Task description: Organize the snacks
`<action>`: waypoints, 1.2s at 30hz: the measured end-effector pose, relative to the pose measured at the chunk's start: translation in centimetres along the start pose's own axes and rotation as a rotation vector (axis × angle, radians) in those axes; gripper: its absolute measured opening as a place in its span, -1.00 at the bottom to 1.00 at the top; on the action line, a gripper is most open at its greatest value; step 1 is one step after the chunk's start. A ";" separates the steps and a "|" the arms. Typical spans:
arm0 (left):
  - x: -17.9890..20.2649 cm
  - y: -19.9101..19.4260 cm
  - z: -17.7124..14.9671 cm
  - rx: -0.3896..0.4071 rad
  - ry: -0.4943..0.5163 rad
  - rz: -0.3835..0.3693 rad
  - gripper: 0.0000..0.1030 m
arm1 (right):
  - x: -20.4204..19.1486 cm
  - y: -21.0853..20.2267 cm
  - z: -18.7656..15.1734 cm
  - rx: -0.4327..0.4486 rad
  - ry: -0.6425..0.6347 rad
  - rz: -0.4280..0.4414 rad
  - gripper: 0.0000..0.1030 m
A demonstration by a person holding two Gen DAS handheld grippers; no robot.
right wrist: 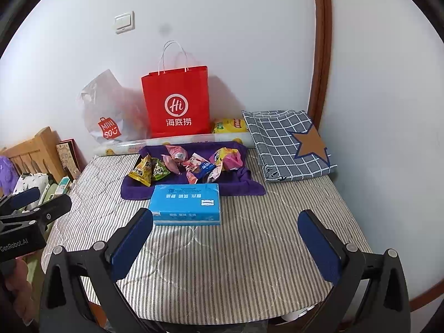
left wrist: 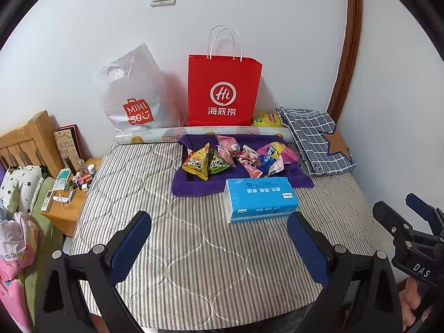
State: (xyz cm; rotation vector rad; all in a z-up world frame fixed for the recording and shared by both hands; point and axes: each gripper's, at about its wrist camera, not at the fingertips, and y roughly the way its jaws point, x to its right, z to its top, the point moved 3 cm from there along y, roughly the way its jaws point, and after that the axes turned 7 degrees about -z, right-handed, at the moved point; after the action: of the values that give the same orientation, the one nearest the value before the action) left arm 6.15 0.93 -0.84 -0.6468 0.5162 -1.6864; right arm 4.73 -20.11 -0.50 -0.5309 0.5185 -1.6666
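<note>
Several snack packets lie on a purple cloth (left wrist: 194,188) (right wrist: 133,190) at the back of a striped bed: yellow and green triangular bags (left wrist: 198,163) (right wrist: 143,172) on the left, pink, red and blue packets (left wrist: 259,158) (right wrist: 205,163) on the right. A red paper bag (left wrist: 223,91) (right wrist: 177,102) stands upright against the wall behind them. My left gripper (left wrist: 219,224) is open and empty above the near bed. My right gripper (right wrist: 226,227) is open and empty, also near; it shows at the right edge of the left wrist view (left wrist: 413,213).
A blue tissue pack (left wrist: 259,198) (right wrist: 186,204) lies in front of the cloth. A white MINISO bag (left wrist: 133,97), a rolled mat (left wrist: 199,133), a yellow packet (left wrist: 266,119) and a folded checked cloth (left wrist: 316,141) line the back. A cluttered nightstand (left wrist: 69,194) stands left.
</note>
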 end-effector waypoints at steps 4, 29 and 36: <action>0.0 -0.1 0.0 0.001 0.003 0.001 0.93 | 0.0 0.1 -0.1 -0.002 0.002 0.003 0.99; 0.4 -1.1 -0.1 0.012 0.015 0.002 0.93 | 0.0 -0.2 -0.4 0.005 0.001 0.024 0.99; 0.6 -1.1 -0.1 0.012 0.019 -0.009 0.93 | 0.5 -0.4 -0.3 0.009 0.004 0.015 0.99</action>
State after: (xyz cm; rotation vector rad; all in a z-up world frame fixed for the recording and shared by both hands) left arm 5.22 0.52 -0.09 -0.6257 0.5166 -1.7038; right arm 4.13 -20.56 -0.46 -0.5155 0.5165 -1.6557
